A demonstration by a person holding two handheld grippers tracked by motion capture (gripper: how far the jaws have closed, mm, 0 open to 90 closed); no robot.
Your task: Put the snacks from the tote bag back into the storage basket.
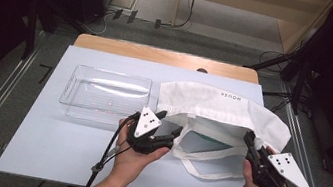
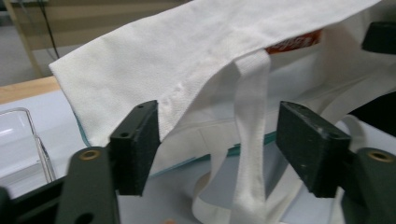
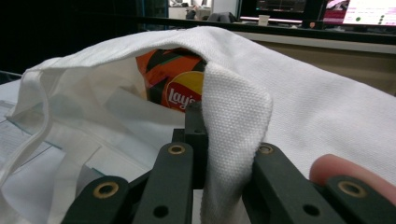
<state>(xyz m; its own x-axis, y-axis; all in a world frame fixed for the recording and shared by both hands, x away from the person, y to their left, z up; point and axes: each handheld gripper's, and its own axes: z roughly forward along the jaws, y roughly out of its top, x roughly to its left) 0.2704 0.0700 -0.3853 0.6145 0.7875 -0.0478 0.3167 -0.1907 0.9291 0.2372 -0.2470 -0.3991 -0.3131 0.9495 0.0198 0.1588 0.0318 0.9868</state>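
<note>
A white cloth tote bag point(image 1: 223, 107) lies on the table with its mouth facing me. My right gripper point(image 1: 250, 138) is shut on the bag's upper rim point(image 3: 233, 116) and holds the mouth lifted. Inside the bag sits an orange Lay's chip packet point(image 3: 175, 84), and its orange edge point(image 2: 294, 42) peeks out under the rim in the left gripper view. My left gripper point(image 1: 169, 124) is open at the left corner of the mouth. The rim touches its left jaw, and a white strap point(image 2: 252, 140) hangs between the jaws of the left gripper point(image 2: 224, 144).
A clear plastic tray point(image 1: 106, 94) stands empty left of the bag. The bag's straps point(image 1: 208, 166) loop loose on the pale table sheet point(image 1: 59, 147) toward me. The wooden table edge point(image 1: 160, 54) runs along the back.
</note>
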